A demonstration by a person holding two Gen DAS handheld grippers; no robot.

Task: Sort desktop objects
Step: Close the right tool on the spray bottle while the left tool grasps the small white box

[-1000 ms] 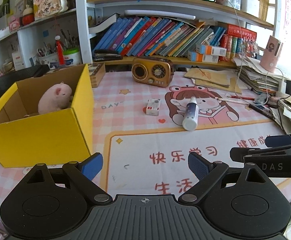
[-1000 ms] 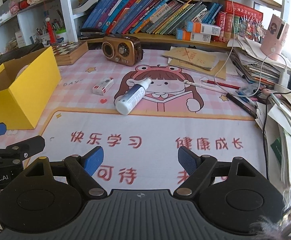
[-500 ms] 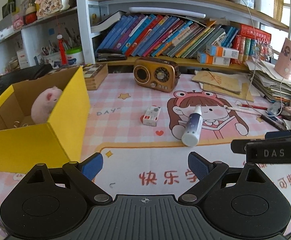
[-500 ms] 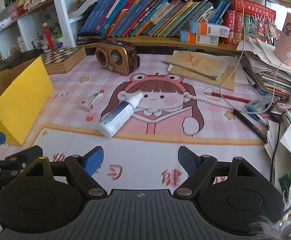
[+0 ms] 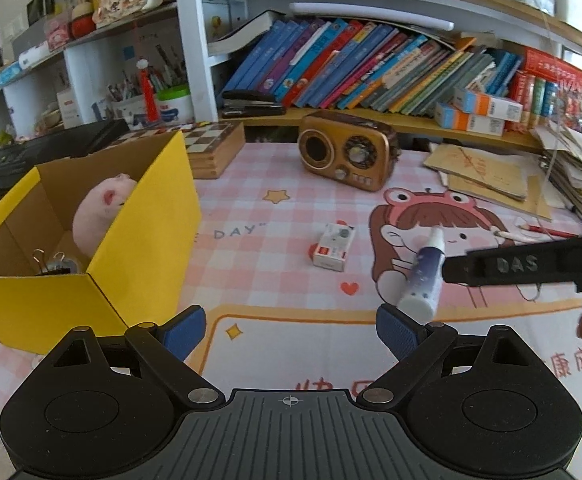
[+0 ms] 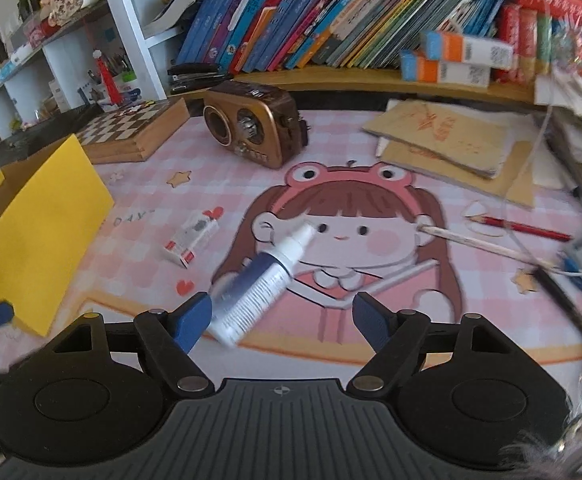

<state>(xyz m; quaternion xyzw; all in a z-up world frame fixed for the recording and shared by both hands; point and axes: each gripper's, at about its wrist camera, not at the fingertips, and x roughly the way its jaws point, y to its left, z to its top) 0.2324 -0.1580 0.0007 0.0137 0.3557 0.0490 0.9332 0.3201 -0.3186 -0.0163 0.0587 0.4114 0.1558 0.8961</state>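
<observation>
A white and dark-blue spray bottle (image 6: 263,280) lies on its side on the cartoon desk mat (image 6: 371,208). Its base sits just inside my right gripper (image 6: 282,320), close to the left fingertip; the jaws are closing and the pads are not pressing on it. A small white and red box (image 6: 191,238) lies left of the bottle. My left gripper (image 5: 290,332) hangs open over the mat with nothing between its fingers; the bottle (image 5: 423,276) and the small box (image 5: 333,246) lie ahead of it. A yellow cardboard box (image 5: 51,304) stands at the left, holding a pink plush pig (image 5: 99,212) and binder clips (image 5: 51,264).
A brown retro radio (image 6: 251,128) and a wooden chessboard case (image 6: 131,128) stand at the back, below shelves of books. Papers (image 6: 443,140), pencils (image 6: 519,226) and cables crowd the right edge. A black finger of the right gripper (image 5: 511,266) reaches in from the right.
Both grippers have moved forward over the mat toward the shelf. The bottle now lies at the mouth of the right gripper, whose jaws have narrowed. The left jaws are unchanged.
</observation>
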